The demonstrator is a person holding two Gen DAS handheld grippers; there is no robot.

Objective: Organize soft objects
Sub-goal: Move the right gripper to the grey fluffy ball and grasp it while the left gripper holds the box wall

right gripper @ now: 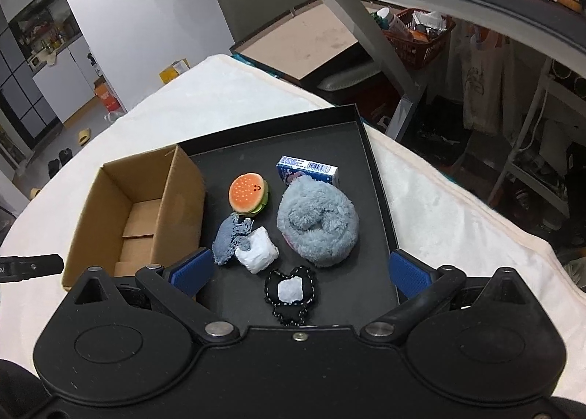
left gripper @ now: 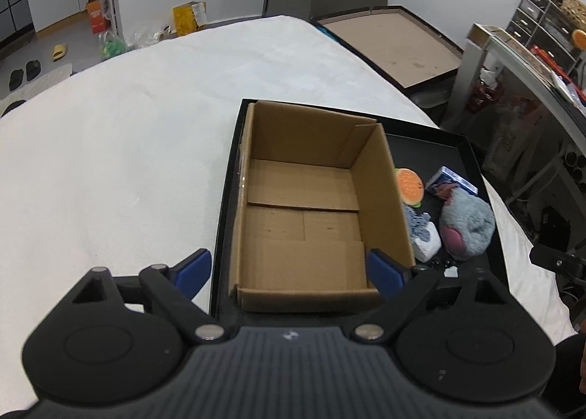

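Through the left wrist camera, the left gripper (left gripper: 289,269) hangs over the near end of the empty cardboard box (left gripper: 307,214), its blue pads spread wide with nothing between them; the box runs lengthwise from six towards twelve o'clock inside the black tray (left gripper: 443,142), and the soft things lie off at two to three o'clock, beyond the box's right wall: a burger toy (left gripper: 411,186), a grey plush (left gripper: 467,227) and a white wad (left gripper: 426,245). Through the right wrist camera, the right gripper (right gripper: 300,270) also stands open and empty, and the pile sits straight ahead of it: the black heart cushion (right gripper: 292,291) lies just at the fingertips at twelve o'clock, the white wad at eleven, a grey cloth (right gripper: 229,238) beside it, the grey plush at one, a small blue carton (right gripper: 307,169) beyond; the box lies at nine to ten o'clock. Judging from this, the right hand is much the nearer for the first pick, and the carry goes leftward over the box wall
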